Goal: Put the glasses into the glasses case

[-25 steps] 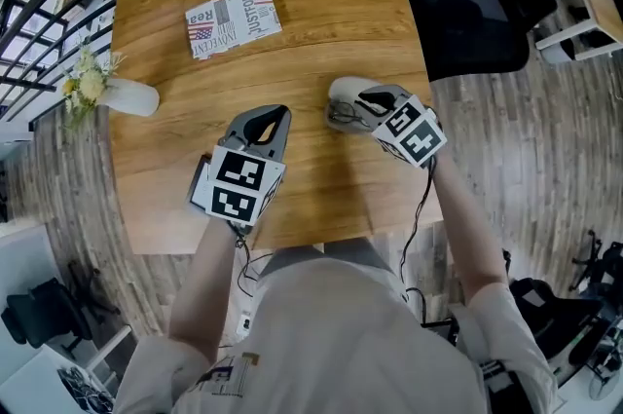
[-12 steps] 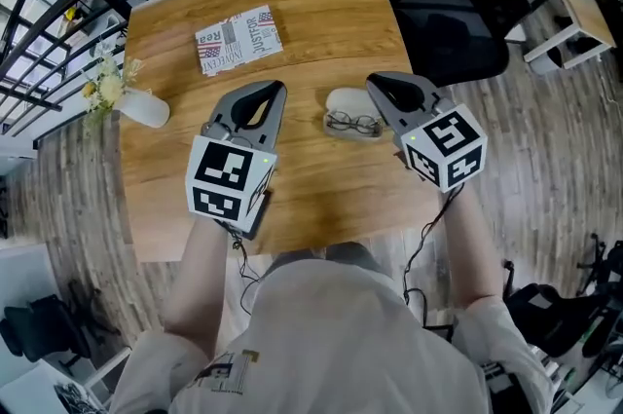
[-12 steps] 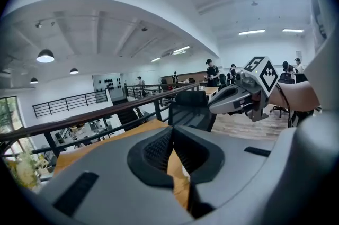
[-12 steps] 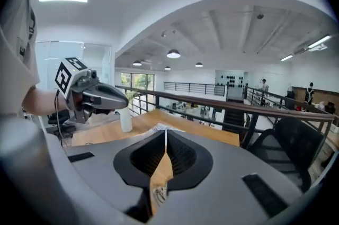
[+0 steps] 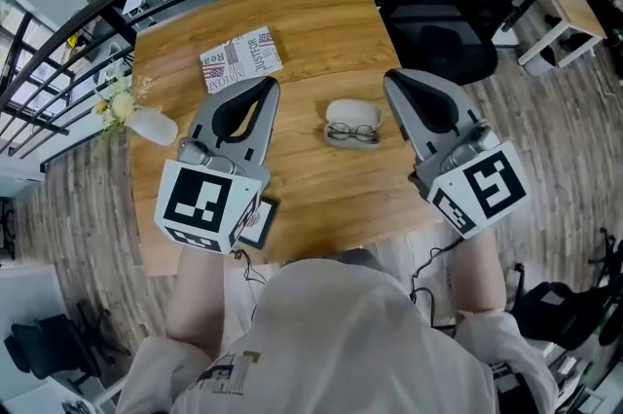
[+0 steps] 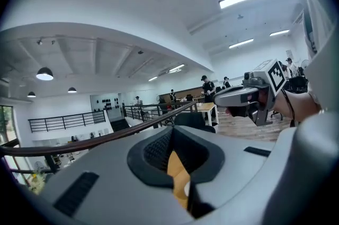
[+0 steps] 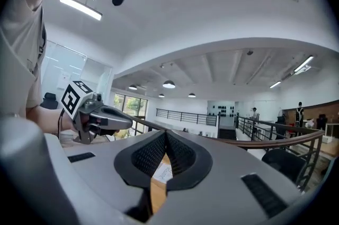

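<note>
**Glasses** (image 5: 353,132): lying in the white glasses case (image 5: 350,112), which sits open near the middle of the wooden table (image 5: 311,22), its lid half tipped back on the far side. The frames appear to rest in the near half; exact seating is too small to confirm.

**Left gripper** (image 5: 266,84): jaws closed together with nothing between them, held high to the left of the case, well apart from it.

**Right gripper** (image 5: 392,76): jaws likewise closed and empty, held high to the right of the case.

**Status, as judged:** placement looks done — only closing the lid, if wanted, is left.

**Also present:** printed booklet (image 5: 241,57); vase of flowers (image 5: 154,127) at the table's left edge.
</note>
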The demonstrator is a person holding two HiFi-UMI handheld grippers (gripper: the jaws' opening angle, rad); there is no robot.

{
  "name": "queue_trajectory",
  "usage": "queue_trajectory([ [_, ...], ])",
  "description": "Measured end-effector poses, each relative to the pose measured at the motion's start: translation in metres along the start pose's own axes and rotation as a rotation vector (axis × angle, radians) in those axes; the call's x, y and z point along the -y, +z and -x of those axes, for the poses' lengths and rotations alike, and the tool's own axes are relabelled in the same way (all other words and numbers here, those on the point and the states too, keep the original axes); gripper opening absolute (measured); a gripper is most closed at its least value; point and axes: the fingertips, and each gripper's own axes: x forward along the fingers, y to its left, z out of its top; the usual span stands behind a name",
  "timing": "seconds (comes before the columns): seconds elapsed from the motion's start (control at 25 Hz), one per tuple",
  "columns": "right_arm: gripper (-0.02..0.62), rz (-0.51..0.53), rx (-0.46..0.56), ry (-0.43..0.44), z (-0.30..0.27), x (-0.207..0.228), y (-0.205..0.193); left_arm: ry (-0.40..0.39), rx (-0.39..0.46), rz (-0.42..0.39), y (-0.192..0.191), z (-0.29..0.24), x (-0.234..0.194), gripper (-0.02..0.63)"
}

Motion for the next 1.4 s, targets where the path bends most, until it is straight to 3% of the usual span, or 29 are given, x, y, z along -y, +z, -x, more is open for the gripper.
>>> queue_trajectory([
  [0.28,0.028,-0.03,0.099,-0.08,0.038,-0.004,0.033,0.026,0.059,-0.051,0.028,0.028,0.003,0.017],
  [0.48,0.027,-0.077,0.125,-0.15,0.062,0.0,0.035,0.044,0.021,-0.042,0.02,0.037,0.009,0.017],
  [0.68,0.026,-0.104,0.094,-0.164,0.071,-0.007,0.021,0.025,0.023,-0.041,0.004,0.041,0.014,0.017],
  [0.96,0.026,-0.145,0.042,-0.15,0.071,-0.016,0.0,-0.001,-0.063,0.043,-0.021,0.047,0.033,0.017],
  [1.24,0.026,-0.025,0.019,-0.162,0.07,-0.024,0.001,0.003,-0.076,0.064,-0.026,0.049,0.029,0.017],
  [1.4,0.026,-0.017,0.021,-0.156,0.068,-0.029,0.003,-0.006,-0.066,0.06,-0.022,0.049,0.032,0.017],
])
